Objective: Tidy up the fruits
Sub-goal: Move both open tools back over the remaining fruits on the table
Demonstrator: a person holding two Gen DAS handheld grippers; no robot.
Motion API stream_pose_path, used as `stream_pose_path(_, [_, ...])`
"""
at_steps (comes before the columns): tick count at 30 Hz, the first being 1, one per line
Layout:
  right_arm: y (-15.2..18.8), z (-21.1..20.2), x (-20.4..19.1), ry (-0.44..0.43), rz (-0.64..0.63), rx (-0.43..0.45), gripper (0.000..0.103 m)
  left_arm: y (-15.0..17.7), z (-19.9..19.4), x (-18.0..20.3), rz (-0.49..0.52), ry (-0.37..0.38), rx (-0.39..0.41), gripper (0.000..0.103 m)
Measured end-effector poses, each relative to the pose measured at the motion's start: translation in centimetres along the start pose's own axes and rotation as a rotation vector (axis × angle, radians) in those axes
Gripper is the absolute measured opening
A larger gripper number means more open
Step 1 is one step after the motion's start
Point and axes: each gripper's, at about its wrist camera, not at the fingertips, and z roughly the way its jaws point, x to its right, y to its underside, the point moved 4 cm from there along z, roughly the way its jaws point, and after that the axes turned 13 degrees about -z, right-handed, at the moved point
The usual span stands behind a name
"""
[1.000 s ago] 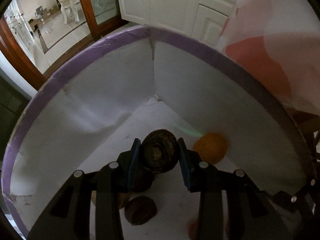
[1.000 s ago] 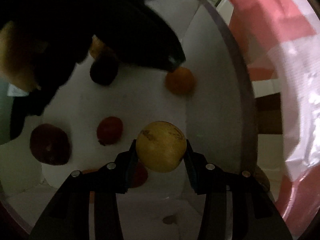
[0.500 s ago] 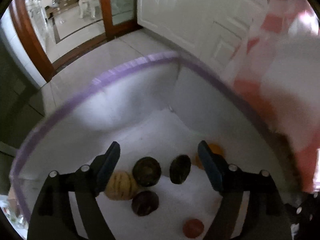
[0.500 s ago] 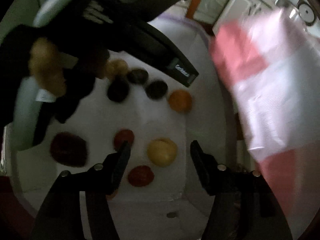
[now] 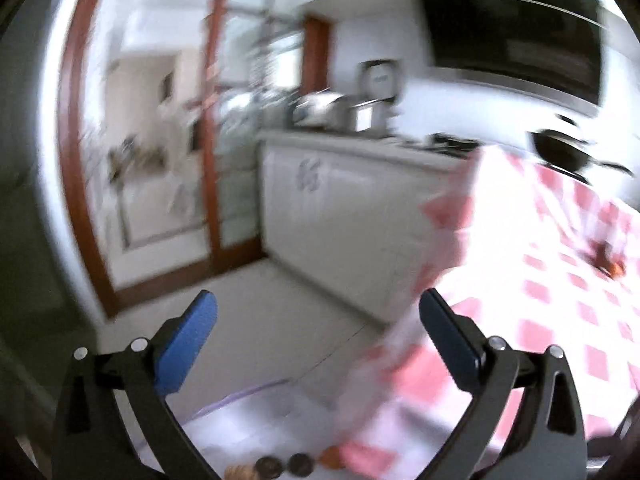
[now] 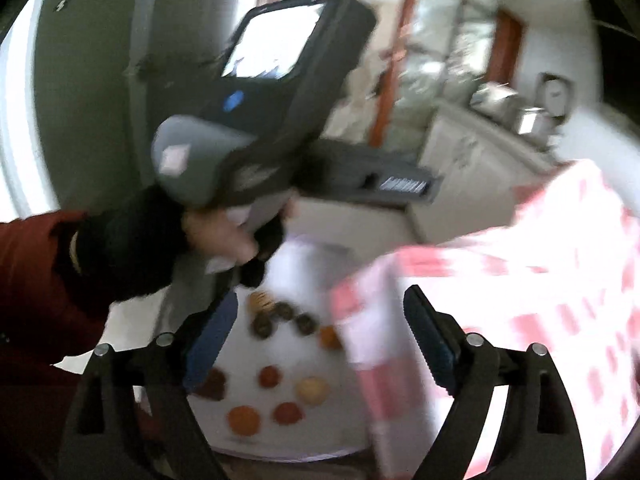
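Below, we see a checkered cloth point(image 6: 520, 280) draped over the bench, beside a white box point(image 6: 296, 360) holding the fruits point(image 6: 311, 390). Our left claw point(image 5: 318, 332) and right claw point(image 6: 320, 344) hover above, jaws opening, nothing between them. Fruits lie scattered on the box floor.

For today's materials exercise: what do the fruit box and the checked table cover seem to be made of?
Fruit box: probably cardboard or foam board, matt white; flat stiff floor with a purple-edged rim, though blur hides detail. Checked table cover: thin cloth or plastic sheet, which one is unclear; it hangs limp over the table edge in soft folds.
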Motion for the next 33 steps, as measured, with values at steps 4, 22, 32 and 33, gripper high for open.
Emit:
stream_pose_path(4, [2.9,-4.7,6.4,0.207,0.075,0.012,0.087,0.0,-1.7,8.2,0.119,0.146,-0.006,0.101])
stream_pose_path(22, [29.5,-19.0,32.2,0.737,0.839,-0.057,0.087,9.6,9.1,46.8,0.062,0.481,-0.433,0.101])
stream_pose_path(32, [36.2,-21.0,34.9,0.776,1.095,-0.019,0.087,10.1,16.4,53.1,-0.092,0.401,-0.464,0.101])
stream_pose_path(33, [36.1,-20.9,35.1,0.78,1.092,-0.022,0.087,10.1,16.7,53.0,-0.091,0.406,-0.458,0.101])
